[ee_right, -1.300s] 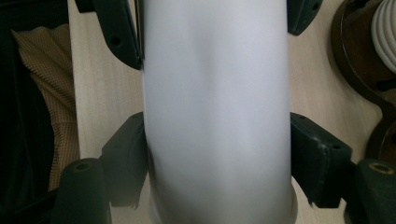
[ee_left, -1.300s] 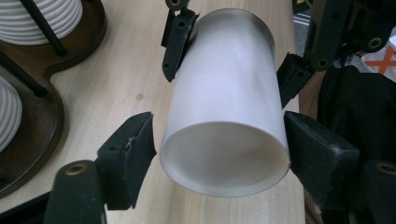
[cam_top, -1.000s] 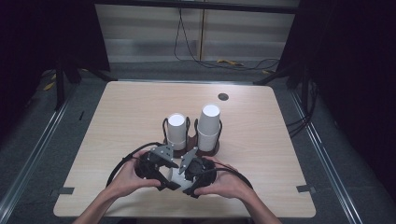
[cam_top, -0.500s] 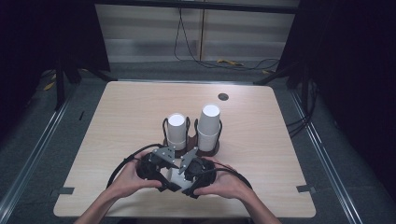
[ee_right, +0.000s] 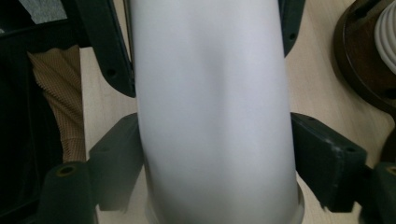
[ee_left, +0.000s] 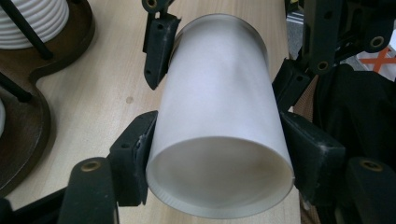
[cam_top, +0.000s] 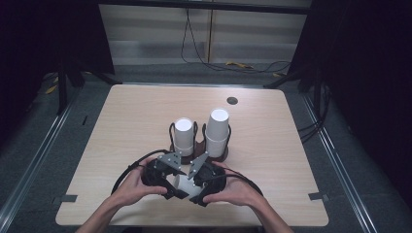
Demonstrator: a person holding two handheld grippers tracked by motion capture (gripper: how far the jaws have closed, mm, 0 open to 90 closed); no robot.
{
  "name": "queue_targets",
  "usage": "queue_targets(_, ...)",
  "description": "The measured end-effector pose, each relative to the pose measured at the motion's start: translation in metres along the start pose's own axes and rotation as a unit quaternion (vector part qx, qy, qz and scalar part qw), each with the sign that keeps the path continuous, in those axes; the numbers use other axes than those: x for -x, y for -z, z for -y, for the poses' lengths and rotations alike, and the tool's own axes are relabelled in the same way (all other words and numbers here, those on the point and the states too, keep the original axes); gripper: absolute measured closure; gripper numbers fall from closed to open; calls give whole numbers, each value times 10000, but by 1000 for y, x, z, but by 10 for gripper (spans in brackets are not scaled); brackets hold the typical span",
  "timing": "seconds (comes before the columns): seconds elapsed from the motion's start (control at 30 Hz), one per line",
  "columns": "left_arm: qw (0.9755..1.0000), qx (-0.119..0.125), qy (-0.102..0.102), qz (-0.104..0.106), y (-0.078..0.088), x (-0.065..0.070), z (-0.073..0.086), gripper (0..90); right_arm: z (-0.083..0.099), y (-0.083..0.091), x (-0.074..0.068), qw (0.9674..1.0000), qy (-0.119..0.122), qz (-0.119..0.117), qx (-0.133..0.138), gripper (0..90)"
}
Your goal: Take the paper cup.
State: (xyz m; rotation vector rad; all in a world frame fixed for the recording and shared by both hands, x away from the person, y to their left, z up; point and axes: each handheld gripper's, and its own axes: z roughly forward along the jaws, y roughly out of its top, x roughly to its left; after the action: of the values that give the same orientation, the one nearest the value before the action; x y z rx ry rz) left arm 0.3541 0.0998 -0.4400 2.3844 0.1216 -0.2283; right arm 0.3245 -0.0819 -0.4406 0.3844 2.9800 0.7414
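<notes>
In the high view the left gripper (cam_top: 167,177), black with a grey three-cornered plate on top, meets the right gripper (cam_top: 201,180) low on the pale wood-grain table (cam_top: 126,121), and a white cup (cam_top: 187,186) lies on its side between them, just off the tabletop. Behind them stands a dark wooden holder (cam_top: 198,148) with thin black wire loops; it carries two upright white cups, the right one taller.

The left gripper view brings out what the high view cannot: the cup (ee_left: 219,121) is a smooth, matte, slightly tapered cylinder, its open mouth toward the camera, the rim thin and round. The left gripper (ee_left: 217,158) is clenched on it, both black pads pressed flat to its walls. At the far end sit the other gripper's jaws. At the upper left, the holder (ee_left: 28,112) shows a rounded, glossy brown base and a ribbed white cup.

In the right gripper view the cup (ee_right: 212,116) runs lengthwise. The right gripper (ee_right: 210,163) has just been opening; its right pad stands just off the wall, and whether the left pad touches I cannot tell.
</notes>
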Motion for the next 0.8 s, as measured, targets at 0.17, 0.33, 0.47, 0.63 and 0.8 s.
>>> queue_targets(0.17, 9999, 120, -35, -70, 3, 0, 1, 328, 3, 1, 2, 9999, -105, -4, 116, 178)
queue_targets(0.33, 9998, 169, 30, -84, 4, -2, 2, 328, 5, 4, 5, 9994, -272, -12, 201, 171)
queue_targets(0.47, 9998, 106, 16, -143, 8, -2, 2, 328, 10, 8, 10, 9986, -392, -58, 339, 151)
queue_targets(0.63, 9993, 330, 87, -129, 9, -3, 4, 328, 16, 9, 11, 9980, -503, -56, 389, 150)
queue_targets(0.8, 9988, 442, 116, -156, 12, -4, 5, 328, 20, 10, 13, 9973, -593, -85, 422, 147)
